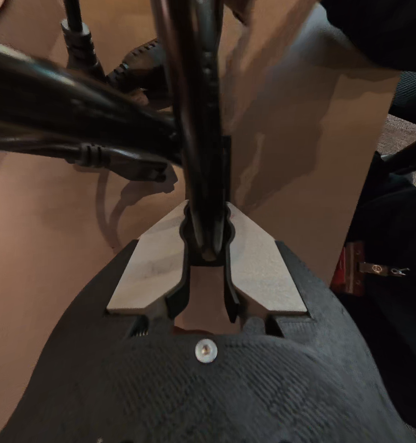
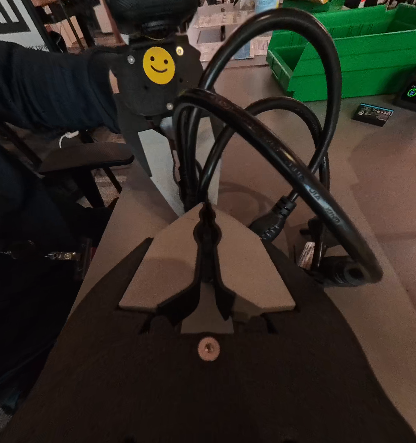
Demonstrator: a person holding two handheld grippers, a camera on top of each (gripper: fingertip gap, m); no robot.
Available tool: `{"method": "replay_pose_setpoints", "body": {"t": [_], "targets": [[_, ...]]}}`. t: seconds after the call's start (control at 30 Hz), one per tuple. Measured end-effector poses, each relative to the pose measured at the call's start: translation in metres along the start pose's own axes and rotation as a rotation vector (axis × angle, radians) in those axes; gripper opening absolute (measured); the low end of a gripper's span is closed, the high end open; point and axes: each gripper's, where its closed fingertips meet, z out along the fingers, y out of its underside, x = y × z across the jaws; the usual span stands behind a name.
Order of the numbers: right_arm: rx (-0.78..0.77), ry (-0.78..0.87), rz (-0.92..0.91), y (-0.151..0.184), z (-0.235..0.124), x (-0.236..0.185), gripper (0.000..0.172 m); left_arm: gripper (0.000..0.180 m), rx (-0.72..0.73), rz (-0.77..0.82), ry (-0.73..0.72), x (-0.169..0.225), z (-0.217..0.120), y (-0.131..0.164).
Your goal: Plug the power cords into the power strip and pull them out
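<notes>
Left gripper (image 1: 207, 230): clamped on black power cords (image 1: 199, 119).
Right gripper (image 2: 207, 215): jaws shut; grip unclear.
Right view only: green bins (image 2: 360, 55).
Hidden: power strip.

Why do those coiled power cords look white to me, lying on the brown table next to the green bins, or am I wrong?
One thing is off: the coiled power cords are black, not white, as the right wrist view shows. The rest holds: they lie on the brown table next to the green bins.
</notes>
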Motion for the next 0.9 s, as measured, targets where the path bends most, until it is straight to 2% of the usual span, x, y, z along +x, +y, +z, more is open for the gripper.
{"method": "replay_pose_setpoints", "body": {"t": [0.03,0.1,0.2,0.43,0.6,0.67,0.8,0.9], "targets": [[0.015,-0.029,0.0,-0.003,0.0,-0.005,0.017,0.025,-0.005,-0.002,0.013,-0.003,-0.001,0.001],[0.019,-0.026,-0.004,-0.004,0.005,-0.006,0.022,0.025,-0.026,-0.007,0.044,-0.007,-0.002,0.003],[-0.014,0.073,-0.036,-0.002,0.012,0.007,0.009,0.025,-0.093,0.043,0.038,-0.007,-0.003,0.004],[-0.067,0.089,-0.039,0.001,0.016,0.007,0.007,0.025,-0.178,0.09,0.002,-0.005,0.003,-0.002],[-0.116,0.211,-0.138,0.001,0.019,0.011,0.007,0.026,-0.152,0.086,-0.058,-0.007,0.001,0.0],[-0.112,0.198,-0.136,0.001,0.018,0.011,0.007,0.026,-0.112,0.099,-0.084,-0.009,-0.002,0.004],[-0.081,0.091,-0.066,0.002,0.018,0.008,0.007,0.025,-0.068,0.067,-0.023,-0.005,-0.002,0.006],[-0.101,0.07,-0.08,0.0,0.023,0.002,0.006,0.024,-0.099,0.071,-0.001,-0.003,0.0,0.001]]}}
